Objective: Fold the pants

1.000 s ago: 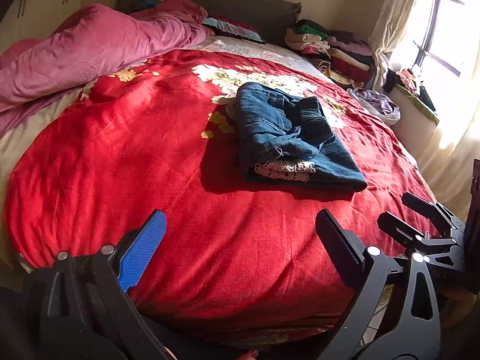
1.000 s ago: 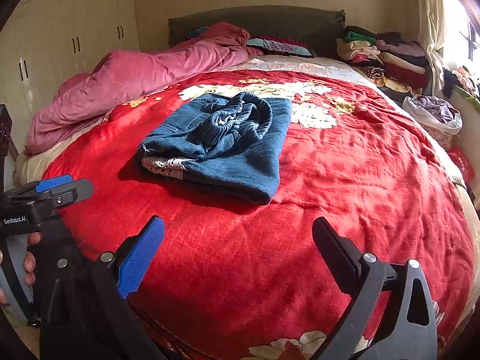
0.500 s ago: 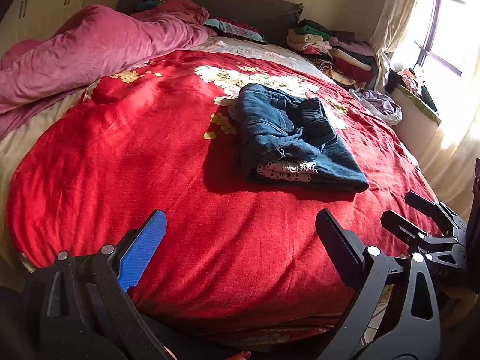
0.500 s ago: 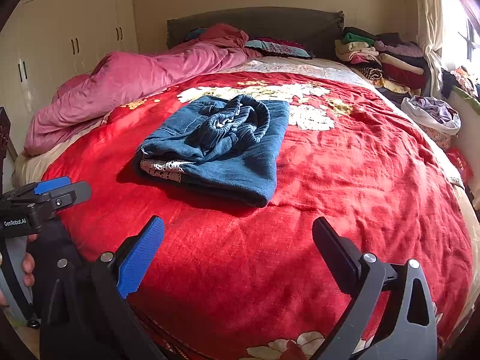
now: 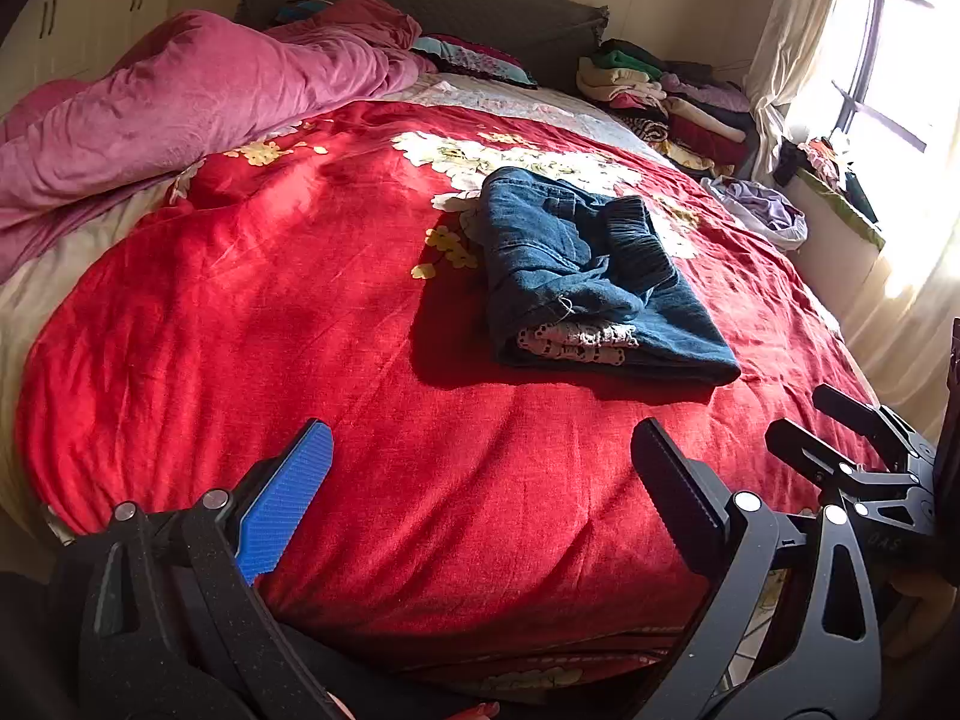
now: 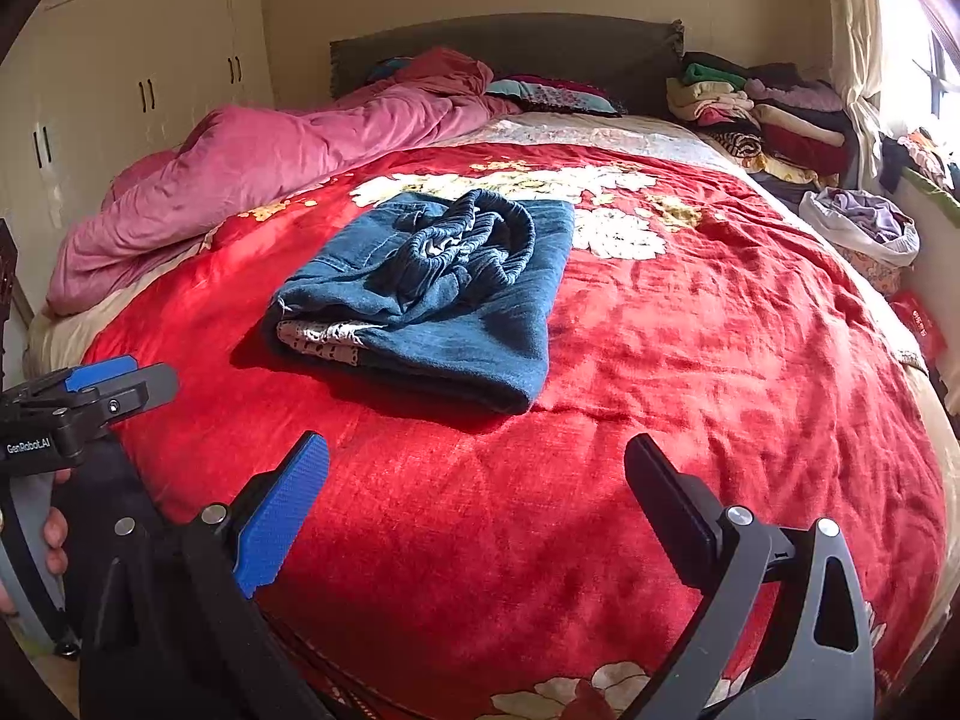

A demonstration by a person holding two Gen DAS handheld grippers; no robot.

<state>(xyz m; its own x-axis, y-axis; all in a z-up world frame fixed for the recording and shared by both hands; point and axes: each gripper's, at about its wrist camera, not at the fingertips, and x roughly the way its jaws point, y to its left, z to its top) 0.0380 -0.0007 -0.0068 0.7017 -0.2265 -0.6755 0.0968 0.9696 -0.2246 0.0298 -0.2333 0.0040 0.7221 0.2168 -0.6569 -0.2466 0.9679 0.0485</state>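
Pants folded into a compact blue bundle, lying mid-bed on red floral blanket. Left gripper fingers spread wide, empty, at near bed edge, well short of bundle. Right gripper likewise spread, empty

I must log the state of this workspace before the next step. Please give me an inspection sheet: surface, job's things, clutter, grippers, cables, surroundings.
Surface: red floral blanket covers the bed, lightly wrinkled.
Job's things: blue pants lie folded in a compact bundle on the blanket, waistband bunched on top, patterned lining showing at one edge.
Clutter: pink duvet heaped along the bed's far left; stack of folded clothes near the headboard; bag of laundry at the right edge.
Grippers: left gripper and right gripper open, holding nothing, apart from the pants.
Cables: nothing seen.
Surroundings: wardrobe on the left, curtained window on the right.
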